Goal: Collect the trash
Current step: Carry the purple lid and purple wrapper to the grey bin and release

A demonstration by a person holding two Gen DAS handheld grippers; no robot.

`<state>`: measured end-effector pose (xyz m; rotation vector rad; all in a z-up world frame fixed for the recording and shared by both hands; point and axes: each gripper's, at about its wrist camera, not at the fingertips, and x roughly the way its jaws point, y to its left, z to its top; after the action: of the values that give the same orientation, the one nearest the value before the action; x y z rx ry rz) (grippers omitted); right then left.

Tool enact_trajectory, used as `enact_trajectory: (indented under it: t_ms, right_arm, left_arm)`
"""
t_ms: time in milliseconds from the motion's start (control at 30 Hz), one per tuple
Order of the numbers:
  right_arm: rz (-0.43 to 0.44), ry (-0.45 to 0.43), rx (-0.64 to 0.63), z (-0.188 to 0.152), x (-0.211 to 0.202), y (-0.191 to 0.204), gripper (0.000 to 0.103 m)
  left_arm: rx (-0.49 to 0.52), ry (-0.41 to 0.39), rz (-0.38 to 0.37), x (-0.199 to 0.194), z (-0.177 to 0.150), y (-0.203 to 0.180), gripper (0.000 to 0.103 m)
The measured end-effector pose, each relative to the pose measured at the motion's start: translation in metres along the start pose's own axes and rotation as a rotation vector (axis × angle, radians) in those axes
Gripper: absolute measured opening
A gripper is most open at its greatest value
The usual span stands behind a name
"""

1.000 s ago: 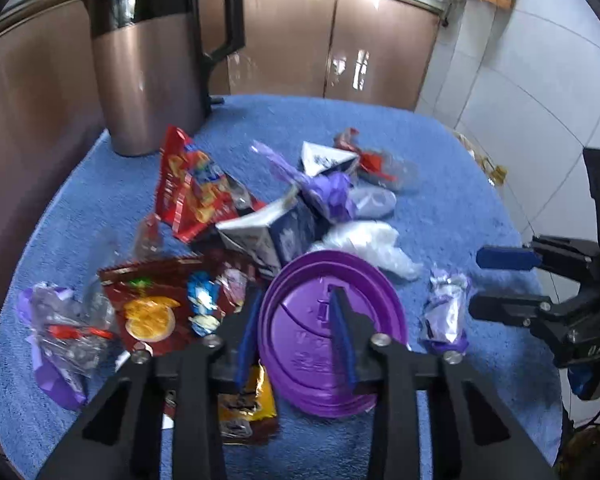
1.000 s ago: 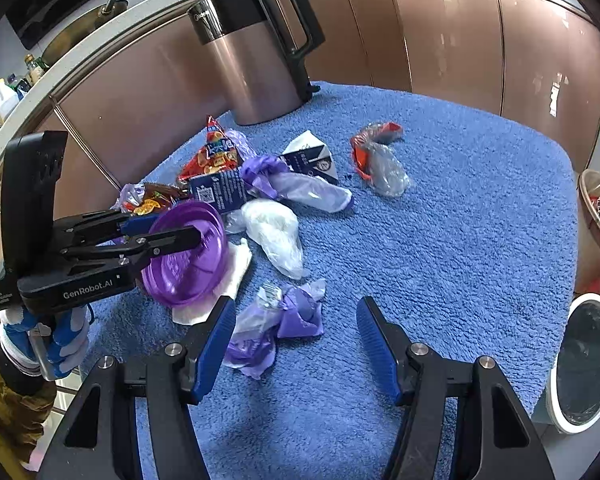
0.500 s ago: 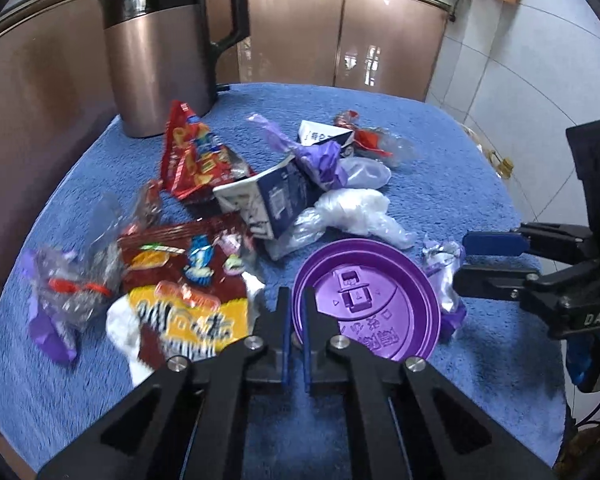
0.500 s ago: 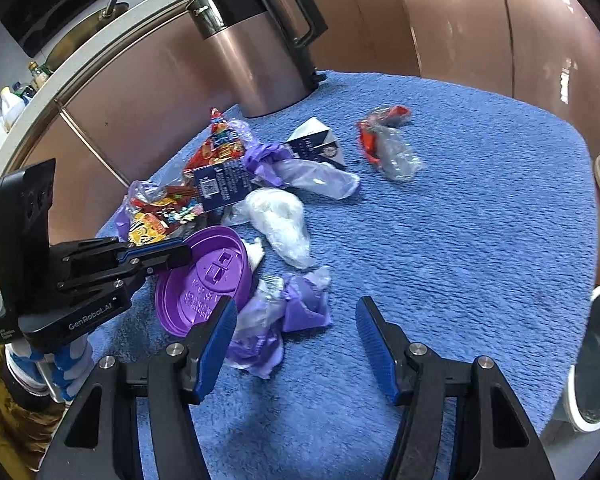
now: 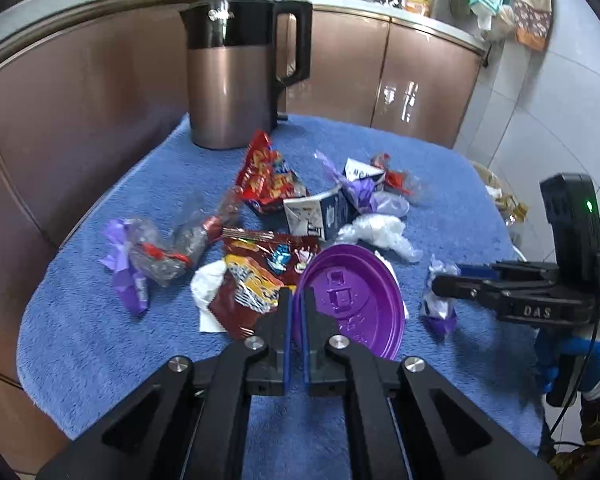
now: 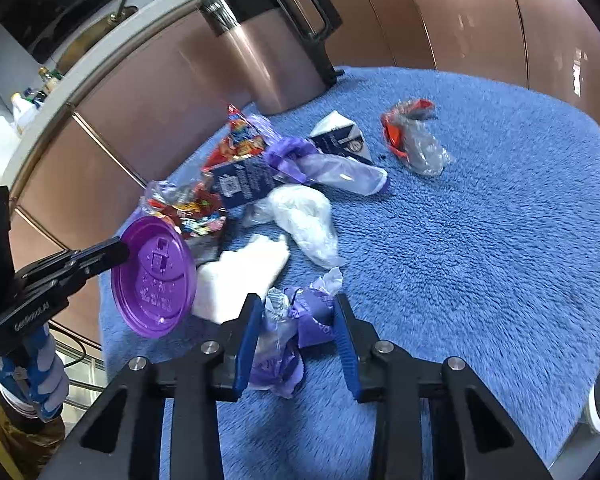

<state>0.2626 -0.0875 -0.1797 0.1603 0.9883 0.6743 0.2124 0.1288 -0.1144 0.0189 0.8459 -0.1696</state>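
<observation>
Left gripper (image 5: pixel 296 304) clenched on the rim of a purple plastic lid (image 5: pixel 352 304), lid tilted up on edge and lifted clear of the blue towel (image 5: pixel 440 184) that covers the worktop. Right gripper (image 6: pixel 296 320) low over the near edge of the towel, jaws closing with a crumpled purple-and-clear wrapper (image 6: pixel 288 332) between them; left pad against the plastic, right pad just beside it (firm contact there cannot be told). White napkin (image 6: pixel 240 280) flat on the towel just beyond that wrapper, between it and the raised lid.

Rest of the trash strewn across the middle of the towel: red snack bag (image 5: pixel 266 178), dark blue carton (image 5: pixel 320 216), white crumpled plastic (image 5: pixel 376 230), dark red and yellow packet (image 5: pixel 252 280), clear wrapper with red and purple (image 5: pixel 148 256) toward the left edge, and a red-and-clear wrapper (image 6: pixel 414 140) lying apart toward the far right side. Copper-coloured kettle (image 5: pixel 236 80) upright at the far left corner, against brown cabinet doors (image 5: pixel 420 92). Gloved hand (image 6: pixel 32 376) on the left gripper's handle.
</observation>
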Motion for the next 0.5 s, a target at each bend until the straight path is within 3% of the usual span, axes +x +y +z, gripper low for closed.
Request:
enact_trajectory:
  t_ms: [300,500]
  right_arm:
    - [-0.002,-0.152,0.005,-0.019,-0.081,-0.008,0.033]
    - [-0.131,-0.285,0.086,-0.041,-0.150,-0.050,0.033]
  left_arm:
    - [0.010,-0.054,-0.004,-0.033,0.015,-0.034,0.003]
    - [0.063,-0.085,-0.080,-0.037,0.043,-0.098,0.003]
